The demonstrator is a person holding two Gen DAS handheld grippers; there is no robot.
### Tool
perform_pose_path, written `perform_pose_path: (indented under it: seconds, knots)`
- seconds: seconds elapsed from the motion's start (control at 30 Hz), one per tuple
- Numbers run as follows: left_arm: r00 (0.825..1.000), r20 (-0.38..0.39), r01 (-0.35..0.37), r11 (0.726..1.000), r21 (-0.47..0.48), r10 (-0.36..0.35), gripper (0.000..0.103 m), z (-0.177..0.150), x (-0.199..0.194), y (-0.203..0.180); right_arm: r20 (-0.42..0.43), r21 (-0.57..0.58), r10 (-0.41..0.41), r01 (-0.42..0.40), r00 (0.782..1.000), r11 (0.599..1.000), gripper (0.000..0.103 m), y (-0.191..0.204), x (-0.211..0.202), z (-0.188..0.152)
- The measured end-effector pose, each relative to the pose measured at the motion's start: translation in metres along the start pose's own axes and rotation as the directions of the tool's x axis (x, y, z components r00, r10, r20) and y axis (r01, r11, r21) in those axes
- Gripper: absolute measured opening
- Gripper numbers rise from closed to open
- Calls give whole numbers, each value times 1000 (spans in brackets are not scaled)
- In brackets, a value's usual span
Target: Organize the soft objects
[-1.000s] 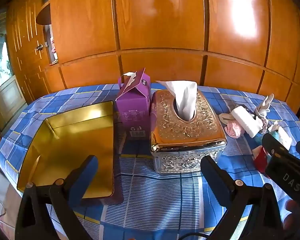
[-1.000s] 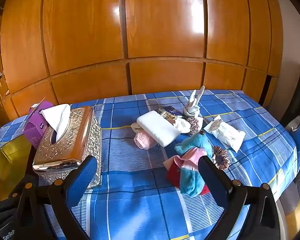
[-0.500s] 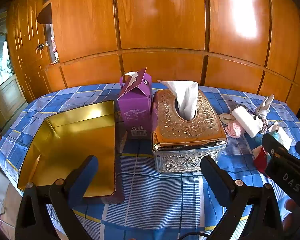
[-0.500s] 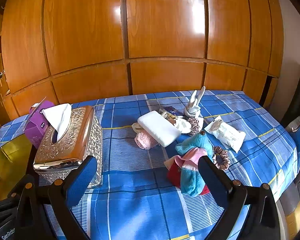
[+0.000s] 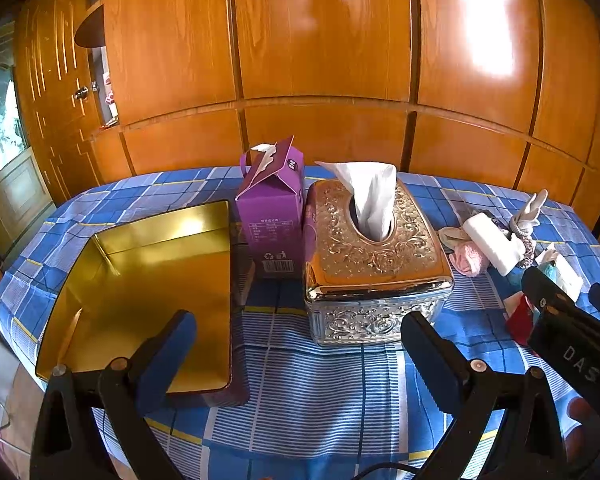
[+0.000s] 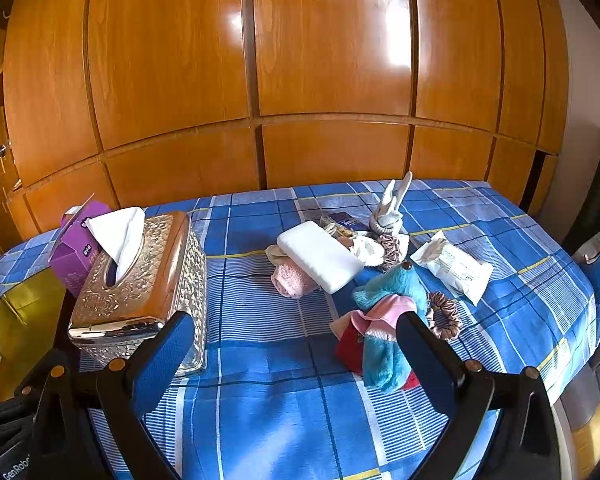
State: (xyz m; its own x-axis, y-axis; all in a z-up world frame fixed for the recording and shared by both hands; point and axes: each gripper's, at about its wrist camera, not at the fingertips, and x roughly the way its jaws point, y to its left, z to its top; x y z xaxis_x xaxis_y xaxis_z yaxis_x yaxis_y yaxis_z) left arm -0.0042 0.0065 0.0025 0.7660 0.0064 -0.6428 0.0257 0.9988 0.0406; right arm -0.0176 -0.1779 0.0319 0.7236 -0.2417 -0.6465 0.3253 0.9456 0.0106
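Note:
A heap of soft things lies on the blue checked tablecloth (image 6: 268, 392): a white sponge block (image 6: 320, 256), a rolled pink cloth (image 6: 290, 280), a teal and pink sock bundle (image 6: 384, 320), a brown scrunchie (image 6: 444, 314), a wipes packet (image 6: 454, 266) and a white glove (image 6: 392, 204). An empty gold tin tray (image 5: 148, 288) sits at the left. My left gripper (image 5: 296, 340) stands open before the tray and the tissue box. My right gripper (image 6: 292, 340) is open too, hovering short of the sock bundle, nothing between its fingers.
An ornate metal tissue box (image 5: 376, 264) with a tissue sticking up stands mid-table, a purple carton (image 5: 272, 216) just behind it. Wooden wardrobe panels (image 6: 332, 80) rise behind the table. The sponge (image 5: 492, 244) and pink cloth (image 5: 470, 260) show at the right of the left wrist view.
Both views have shifted only slightly; the grippers stay open and nothing on the table has moved.

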Motion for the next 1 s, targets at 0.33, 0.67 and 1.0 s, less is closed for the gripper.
perform_pose_path:
  seconds: [0.33,0.67,1.0]
  knots:
    - [1000,14,7,1000,0,-7,103,1,-2,-2,1,0,2,-2,1000,1000,102,-4,2,1]
    - [983,5,182,980,87,-183,103,16,-8,-17,-29,41,15,-14,999,999,102,-50,10,0]
    - [883,-5,451,846,285,-469,103,64,-10,-119,-125,178,-107,129,986,976,103,-168,17,-30]
